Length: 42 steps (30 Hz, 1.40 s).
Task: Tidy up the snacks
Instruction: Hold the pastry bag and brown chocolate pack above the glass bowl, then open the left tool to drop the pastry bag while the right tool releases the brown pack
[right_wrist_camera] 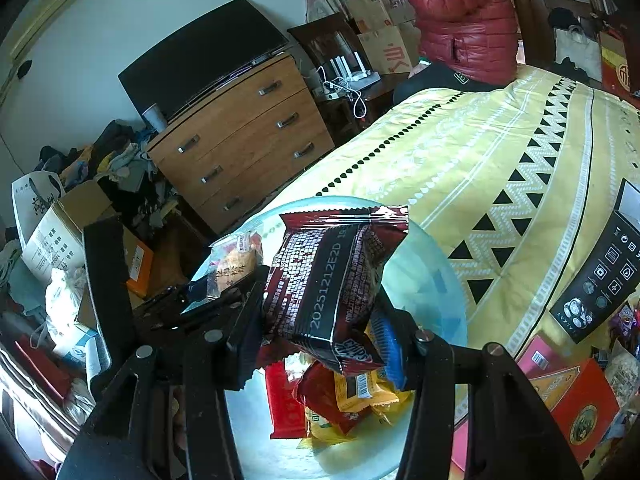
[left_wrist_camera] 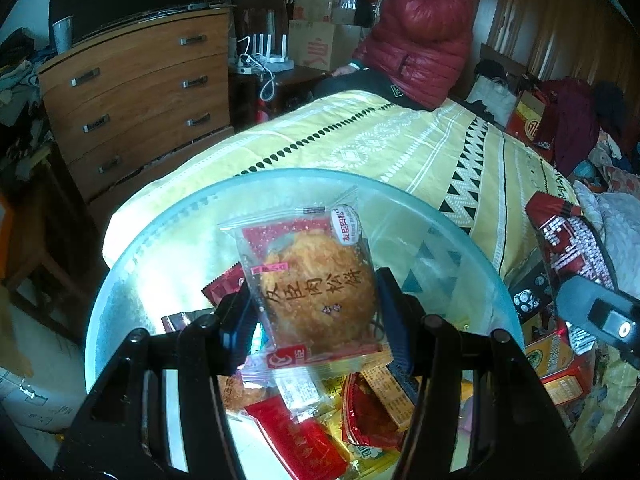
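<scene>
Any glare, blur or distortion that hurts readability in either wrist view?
Left wrist: strong fisheye bending, black corners; glare whitens the translucent bowl, yet the clear cake packet reads sharp. Right wrist: same bending; dark red snack bag date print legible, bowl floor washed out.

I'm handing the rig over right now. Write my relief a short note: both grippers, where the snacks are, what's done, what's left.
Left gripper: shut on a clear-wrapped meat floss cake, held above the clear plastic bowl.
Right gripper: shut on a dark red snack packet, also above the bowl.
Done: several red and yellow packets already lie in the bowl, which sits on the yellow bedspread.
Left: release both packets into the bowl, then gather the boxes and packets still on the bed to the right.
</scene>
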{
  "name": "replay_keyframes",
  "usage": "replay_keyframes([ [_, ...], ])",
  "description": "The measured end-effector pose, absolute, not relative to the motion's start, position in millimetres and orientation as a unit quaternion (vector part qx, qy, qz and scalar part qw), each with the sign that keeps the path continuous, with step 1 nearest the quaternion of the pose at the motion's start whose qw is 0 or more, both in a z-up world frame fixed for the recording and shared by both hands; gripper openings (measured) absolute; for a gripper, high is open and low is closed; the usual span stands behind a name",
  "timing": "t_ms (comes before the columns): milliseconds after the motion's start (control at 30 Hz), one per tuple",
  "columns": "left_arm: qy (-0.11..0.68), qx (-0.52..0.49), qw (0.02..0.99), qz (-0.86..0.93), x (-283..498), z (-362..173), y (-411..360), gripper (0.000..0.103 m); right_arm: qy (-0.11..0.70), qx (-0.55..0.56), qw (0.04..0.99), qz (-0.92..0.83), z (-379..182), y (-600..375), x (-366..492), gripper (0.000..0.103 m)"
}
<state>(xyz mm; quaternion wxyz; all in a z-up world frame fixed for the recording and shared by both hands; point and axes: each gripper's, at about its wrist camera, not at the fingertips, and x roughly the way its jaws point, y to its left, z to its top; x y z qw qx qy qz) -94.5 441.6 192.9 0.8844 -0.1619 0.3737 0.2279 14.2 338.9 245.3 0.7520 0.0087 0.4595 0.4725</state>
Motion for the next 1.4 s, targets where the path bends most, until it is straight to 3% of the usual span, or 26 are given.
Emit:
replay_keyframes([
  [1033, 0.377, -0.167, 0.877, 0.245, -103, 187, 450, 0.057, 0.467, -0.014, 0.741, 0.482, 233, 348, 9, 0.054],
  [1167, 0.384, -0.169, 0.872, 0.25, -104, 183, 454, 0.058, 0.474, -0.016, 0.737, 0.482, 229, 354, 9, 0.06],
  [1267, 0.378, -0.167, 0.873, 0.258, -107, 185, 455, 0.071, 0.473, -0.009, 0.738, 0.481, 229, 353, 10, 0.066],
  [1400, 0.373, -0.167, 0.877, 0.253, -108, 191, 452, 0.093, 0.45, 0.014, 0.748, 0.488, 244, 329, 5, 0.066],
])
